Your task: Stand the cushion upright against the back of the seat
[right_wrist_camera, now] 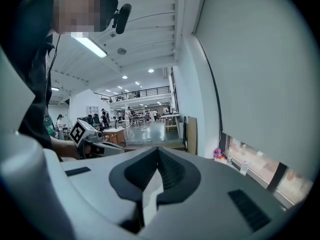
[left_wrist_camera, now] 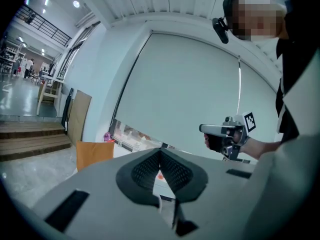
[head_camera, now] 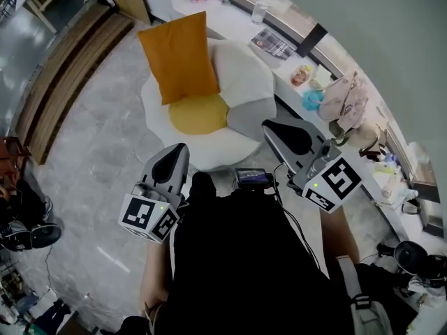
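An orange cushion stands on edge on the white petal-shaped seat, its lower edge at the seat's yellow centre pad. It leans toward the seat's far side. Both grippers are held back near the person's body, apart from the seat. My left gripper is shut and empty, and in its own view the jaws meet with the cushion beyond at the left. My right gripper is also shut on nothing, its jaws closed together.
A long white ledge runs behind and right of the seat, with a bottle, a magazine and bags on it. Wooden steps lie at the left. Grey tiled floor surrounds the seat.
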A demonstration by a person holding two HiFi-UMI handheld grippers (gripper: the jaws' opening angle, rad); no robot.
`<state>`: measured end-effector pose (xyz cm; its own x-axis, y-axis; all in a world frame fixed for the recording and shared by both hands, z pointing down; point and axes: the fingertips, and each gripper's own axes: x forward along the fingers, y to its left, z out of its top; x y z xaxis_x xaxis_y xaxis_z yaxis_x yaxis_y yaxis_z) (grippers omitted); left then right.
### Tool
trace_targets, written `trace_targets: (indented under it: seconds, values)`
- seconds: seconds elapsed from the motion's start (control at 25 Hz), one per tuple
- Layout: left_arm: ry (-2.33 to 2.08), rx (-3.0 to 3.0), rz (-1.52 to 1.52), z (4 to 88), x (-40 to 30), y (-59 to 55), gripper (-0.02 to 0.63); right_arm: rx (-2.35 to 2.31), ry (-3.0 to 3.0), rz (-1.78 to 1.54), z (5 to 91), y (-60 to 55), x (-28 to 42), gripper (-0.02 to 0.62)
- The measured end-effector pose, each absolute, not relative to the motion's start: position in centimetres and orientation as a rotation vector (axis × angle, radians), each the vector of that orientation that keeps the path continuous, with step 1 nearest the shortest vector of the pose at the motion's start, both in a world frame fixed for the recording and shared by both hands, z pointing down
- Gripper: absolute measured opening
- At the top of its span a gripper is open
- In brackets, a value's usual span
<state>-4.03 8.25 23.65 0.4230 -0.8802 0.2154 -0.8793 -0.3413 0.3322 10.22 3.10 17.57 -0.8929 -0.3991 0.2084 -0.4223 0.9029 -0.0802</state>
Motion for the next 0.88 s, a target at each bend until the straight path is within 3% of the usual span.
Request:
trace_targets:
  seconds: [0.44, 0.88]
  values:
    - [-1.557, 2.202, -0.02, 25.1, 4.1, 13.3, 0.012, 0.464, -2.883, 0.341, 22.2, 8.6, 16.6, 0.018]
    - [-1.621, 2.197, -0.022, 23.6, 7.0, 17.0, 0.012, 0.338, -2.908, 0.338, 22.4, 12.4, 17.2, 0.018]
